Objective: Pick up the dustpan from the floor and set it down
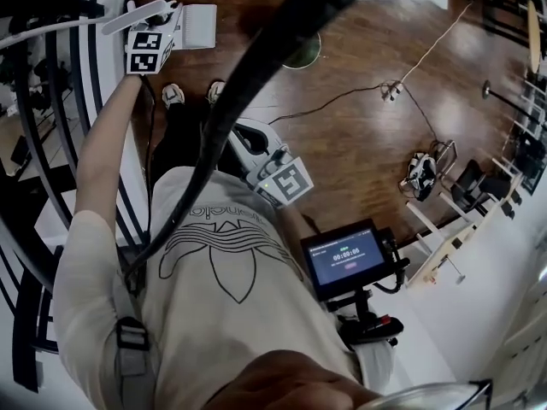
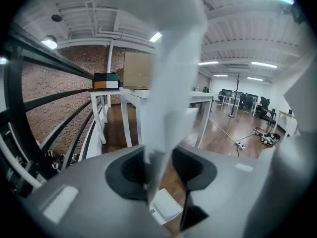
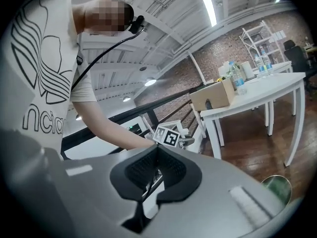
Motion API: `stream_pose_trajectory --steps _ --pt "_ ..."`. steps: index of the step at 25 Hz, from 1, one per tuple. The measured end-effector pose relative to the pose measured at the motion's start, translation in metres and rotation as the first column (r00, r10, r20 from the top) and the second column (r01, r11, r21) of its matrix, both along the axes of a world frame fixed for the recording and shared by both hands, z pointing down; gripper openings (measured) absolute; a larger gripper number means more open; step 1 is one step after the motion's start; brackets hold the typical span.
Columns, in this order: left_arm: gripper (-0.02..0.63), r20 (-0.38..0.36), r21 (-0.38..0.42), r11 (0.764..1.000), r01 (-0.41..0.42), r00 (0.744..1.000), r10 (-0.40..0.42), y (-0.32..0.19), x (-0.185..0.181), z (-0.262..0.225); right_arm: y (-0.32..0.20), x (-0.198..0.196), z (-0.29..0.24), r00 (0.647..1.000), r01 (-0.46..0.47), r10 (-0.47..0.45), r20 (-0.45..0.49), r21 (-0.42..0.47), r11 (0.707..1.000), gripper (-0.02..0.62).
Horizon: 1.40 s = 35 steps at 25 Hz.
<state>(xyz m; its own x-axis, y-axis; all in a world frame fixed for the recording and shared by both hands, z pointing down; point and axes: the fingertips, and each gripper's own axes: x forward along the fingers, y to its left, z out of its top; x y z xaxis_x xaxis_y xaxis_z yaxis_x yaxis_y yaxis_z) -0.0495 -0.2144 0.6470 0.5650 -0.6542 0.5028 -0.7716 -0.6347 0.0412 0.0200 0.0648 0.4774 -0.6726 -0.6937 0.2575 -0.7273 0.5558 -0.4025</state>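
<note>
Right claw [image 3: 154, 175] sits nearest, tucked by the person's waist, its jaws drawn to a sliver with nothing between them. I judge it is parked there to be out of the way. Farther out, at the end of the stretched left arm, the left claw [image 2: 166, 170] stands narrowly apart around the white handle [image 2: 171, 78] of the dustpan [image 1: 197, 26]. The handle lies against the left pad while a strip of floor shows beside the right pad, so the hold looks slack, as suits letting go. Taken by the handle, the dustpan has its pan end lowest. Its long axis rises steeply through the jaws, a little tilted, and the pan points at the wooden floor [image 1: 359, 58] just ahead of the shoes [image 1: 173, 95]. Whether it touches down I cannot tell. Beyond stands the white desk [image 2: 210, 97] carrying a cardboard box [image 2: 136, 71].
</note>
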Motion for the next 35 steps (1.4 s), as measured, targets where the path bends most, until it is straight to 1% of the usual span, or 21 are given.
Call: stream_pose_trajectory --steps 1,2,5,6,7,8,9,10,11,12,13,14,16,18,20,22,23,26,28,32,35 --pt "0.237 0.019 0.005 1.000 0.009 1.000 -0.009 -0.003 -0.001 -0.002 -0.002 0.001 0.000 1.000 -0.002 0.002 0.001 0.005 1.000 0.002" --pt "0.296 0.041 0.013 0.999 0.029 0.999 -0.029 -0.004 -0.005 -0.004 -0.004 0.000 0.001 1.000 -0.002 0.002 -0.001 0.012 1.000 0.002" --pt "0.335 0.114 0.071 0.991 0.110 0.986 -0.118 0.011 -0.032 -0.016 -0.007 -0.003 0.001 1.000 0.006 -0.006 -0.015 0.029 1.000 0.002" --pt "0.353 0.149 0.091 0.987 0.134 0.978 -0.146 0.018 -0.043 -0.019 -0.010 -0.004 -0.001 1.000 0.009 -0.008 -0.017 0.040 0.999 0.002" --pt "0.356 0.184 0.110 0.981 0.160 0.966 -0.179 0.026 -0.055 -0.024 -0.013 -0.004 -0.003 1.000 0.009 -0.009 -0.017 0.056 0.998 0.002" --pt "0.346 0.208 0.127 0.974 0.190 0.955 -0.214 0.035 -0.065 -0.031 -0.018 -0.004 -0.007 1.000 0.008 -0.006 -0.015 0.073 0.997 0.002" --pt "0.201 0.207 0.132 0.968 0.213 0.949 -0.237 0.046 -0.072 -0.040 -0.022 -0.003 -0.011 1.000 0.004 -0.003 -0.012 0.092 0.996 0.002" --pt "0.021 0.171 0.117 0.970 0.213 0.958 -0.231 0.062 -0.074 -0.052 -0.026 -0.004 -0.014 1.000 0.002 -0.001 -0.004 0.110 0.994 0.002" --pt "0.020 0.101 0.084 0.979 0.187 0.976 -0.195 0.079 -0.070 -0.066 -0.032 -0.006 -0.018 1.000 0.002 -0.003 0.007 0.130 0.992 0.002" --pt "0.020 0.010 0.050 0.989 0.141 0.990 -0.142 0.096 -0.061 -0.085 -0.038 -0.008 -0.023 1.000 0.003 -0.006 0.023 0.145 0.989 0.002" --pt "0.020 -0.080 0.027 0.995 0.091 0.993 -0.089 0.114 -0.050 -0.106 -0.043 -0.010 -0.028 0.999 0.004 -0.011 0.043 0.153 0.988 0.000" --pt "0.020 -0.156 0.012 0.999 0.048 0.987 -0.045 0.132 -0.037 -0.129 -0.046 -0.010 -0.033 0.998 0.003 -0.013 0.064 0.154 0.988 0.000" --pt "0.021 -0.275 -0.017 1.000 -0.010 0.962 0.005 0.170 -0.011 -0.167 -0.042 -0.007 -0.044 0.996 -0.012 -0.002 0.090 0.150 0.989 0.000" --pt "0.021 -0.350 -0.021 0.999 -0.033 0.937 0.023 0.196 0.006 -0.189 -0.037 -0.006 -0.048 0.995 -0.008 -0.008 0.096 0.166 0.986 0.000" --pt "0.021 -0.369 0.028 1.000 -0.006 0.929 0.016 0.205 0.011 -0.193 -0.040 -0.012 -0.044 0.995 0.031 -0.048 0.084 0.202 0.979 0.002" --pt "0.020 -0.349 0.066 0.998 0.017 0.937 0.007 0.214 0.009 -0.181 -0.043 -0.020 -0.042 0.993 0.081 -0.097 0.061 0.226 0.971 0.000" --pt "0.020 -0.338 0.077 0.997 0.015 0.941 0.012 0.219 0.009 -0.181 -0.043 -0.024 -0.047 0.992 0.102 -0.118 0.052 0.238 0.966 0.000" --pt "0.020 -0.324 0.115 0.993 -0.008 0.945 0.045 0.224 0.014 -0.216 -0.042 -0.028 -0.071 0.988 0.132 -0.149 0.047 0.260 0.957 0.000" --pt "0.020 -0.317 0.149 0.989 -0.010 0.947 0.057 0.220 0.015 -0.238 -0.042 -0.029 -0.076 0.986 0.143 -0.161 0.048 0.262 0.954 0.000" --pt "0.021 -0.300 0.138 0.990 -0.034 0.951 0.075 0.224 0.019 -0.248 -0.042 -0.035 -0.087 0.981 0.170 -0.189 0.047 0.267 0.949 0.001" --pt "0.020 -0.295 0.152 0.988 -0.020 0.953 0.065 0.215 0.007 -0.244 -0.051 -0.048 -0.086 0.975 0.197 -0.218 0.043 0.287 0.938 0.002"
